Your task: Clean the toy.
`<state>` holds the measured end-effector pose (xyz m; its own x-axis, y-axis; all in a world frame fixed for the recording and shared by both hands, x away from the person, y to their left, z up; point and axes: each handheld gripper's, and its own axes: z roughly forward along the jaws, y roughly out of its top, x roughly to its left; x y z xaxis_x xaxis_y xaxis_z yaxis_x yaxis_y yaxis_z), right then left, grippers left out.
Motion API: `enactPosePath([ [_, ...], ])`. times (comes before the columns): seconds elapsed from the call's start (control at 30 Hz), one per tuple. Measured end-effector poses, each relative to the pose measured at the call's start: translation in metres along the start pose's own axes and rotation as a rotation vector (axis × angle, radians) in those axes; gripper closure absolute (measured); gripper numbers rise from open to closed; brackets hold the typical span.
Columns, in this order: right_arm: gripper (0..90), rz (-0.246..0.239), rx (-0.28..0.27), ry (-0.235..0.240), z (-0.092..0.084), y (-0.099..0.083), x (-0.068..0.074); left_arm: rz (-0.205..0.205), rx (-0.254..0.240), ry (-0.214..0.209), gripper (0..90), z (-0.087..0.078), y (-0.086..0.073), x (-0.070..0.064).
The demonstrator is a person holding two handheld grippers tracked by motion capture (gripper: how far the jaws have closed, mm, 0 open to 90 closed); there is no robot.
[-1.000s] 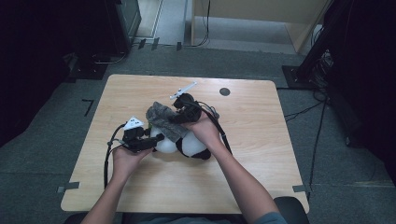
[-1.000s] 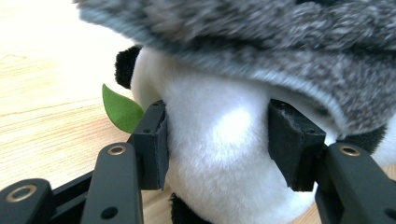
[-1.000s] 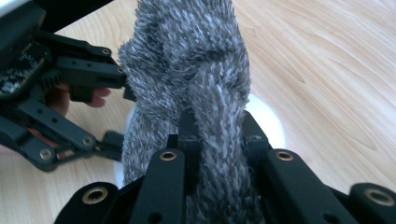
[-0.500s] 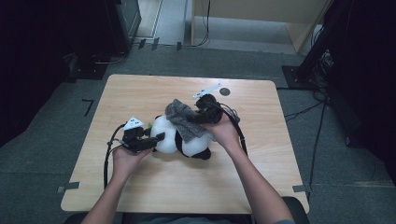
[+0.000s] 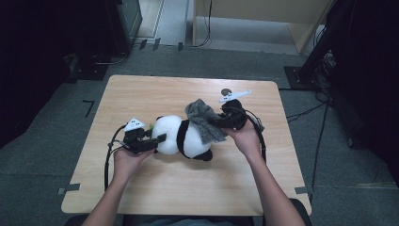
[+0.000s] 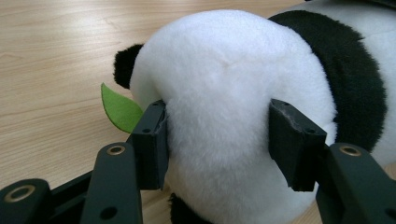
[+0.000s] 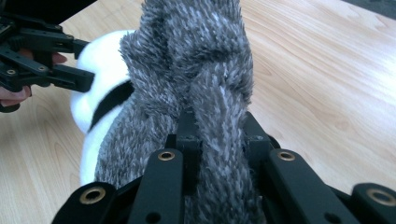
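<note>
Toy panda (image 5: 183, 136) lying lengthwise at frame centre, head clamped between the pads of the left gripper (image 5: 157, 140) at its left end; right gripper (image 5: 214, 123), pinching grey cloth (image 5: 203, 122), at its upper right.

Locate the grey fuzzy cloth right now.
In the high view the grey fuzzy cloth lies draped over the plush panda's right end, right of table centre, its end pinched in the right gripper.

On the surface (image 5: 141, 188) lie one plush panda (image 5: 181, 136), one grey fuzzy cloth (image 5: 203, 123) and two hand-held grippers, left (image 5: 159, 139) and right (image 5: 210, 122).
</note>
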<state>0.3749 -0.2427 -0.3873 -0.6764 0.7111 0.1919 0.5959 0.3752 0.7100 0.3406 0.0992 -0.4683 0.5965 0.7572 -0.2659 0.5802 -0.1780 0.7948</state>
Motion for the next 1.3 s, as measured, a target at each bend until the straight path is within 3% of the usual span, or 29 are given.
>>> enactPosePath([
  [0.3, 75.7, 0.024, 0.022, -0.025, -0.008, -0.012, -0.008, -0.003, 0.003, -0.003, 43.5, 0.000, 0.000, 0.001],
  [0.67, 76.2, -0.032, -0.002, 0.026, -0.009, 0.022, 0.012, 0.003, -0.015, -0.019, 38.6, 0.000, -0.002, 0.004],
  [1.03, 76.2, -0.079, 0.024, 0.097, 0.036, 0.068, 0.042, -0.031, -0.017, -0.032, 31.4, 0.001, -0.002, 0.007],
  [1.3, 76.2, -0.096, 0.078, 0.114, 0.076, 0.085, 0.058, -0.025, -0.021, -0.031, 27.9, 0.002, -0.002, 0.009],
])
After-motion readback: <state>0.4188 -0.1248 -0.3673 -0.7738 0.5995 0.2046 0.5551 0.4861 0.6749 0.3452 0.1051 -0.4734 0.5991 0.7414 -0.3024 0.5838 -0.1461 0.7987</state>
